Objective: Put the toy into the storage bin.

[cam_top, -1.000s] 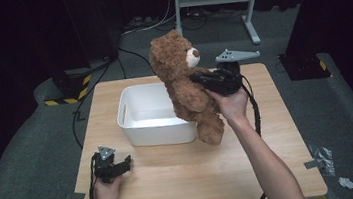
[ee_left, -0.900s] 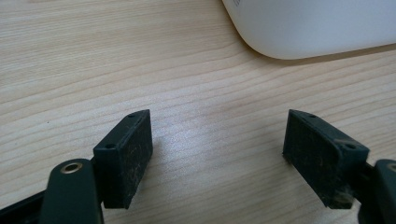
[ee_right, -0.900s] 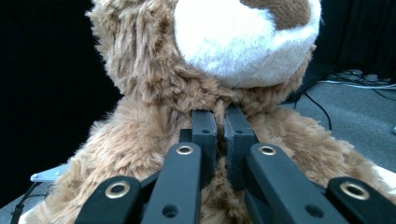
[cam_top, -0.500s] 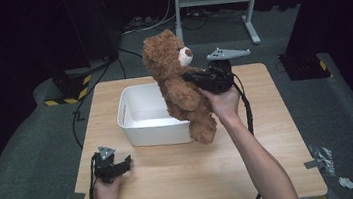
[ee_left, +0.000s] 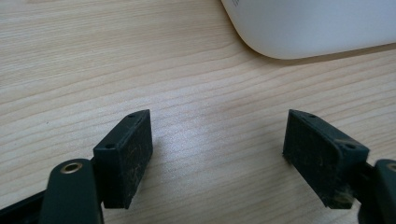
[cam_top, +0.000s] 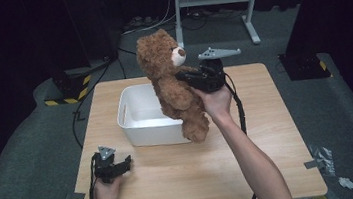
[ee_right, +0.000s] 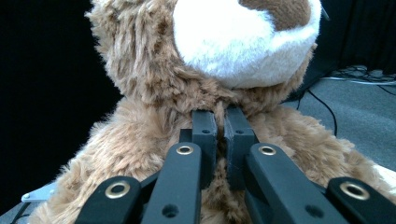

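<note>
Right tool (cam_top: pixel 185 77) clamped on teddy bear (cam_top: pixel 172 87) over white bin (cam_top: pixel 134 120)

Right claw (cam_top: pixel 185 78) clamped tight, raised; left claw (cam_top: pixel 123 164) gaping, low.

Light wooden counter (cam_top: pixel 269 134), square, standing on grey carpet. Carries a white bin (cam_top: pixel 141 118) near its far left part. Bare wood elsewhere.
</note>
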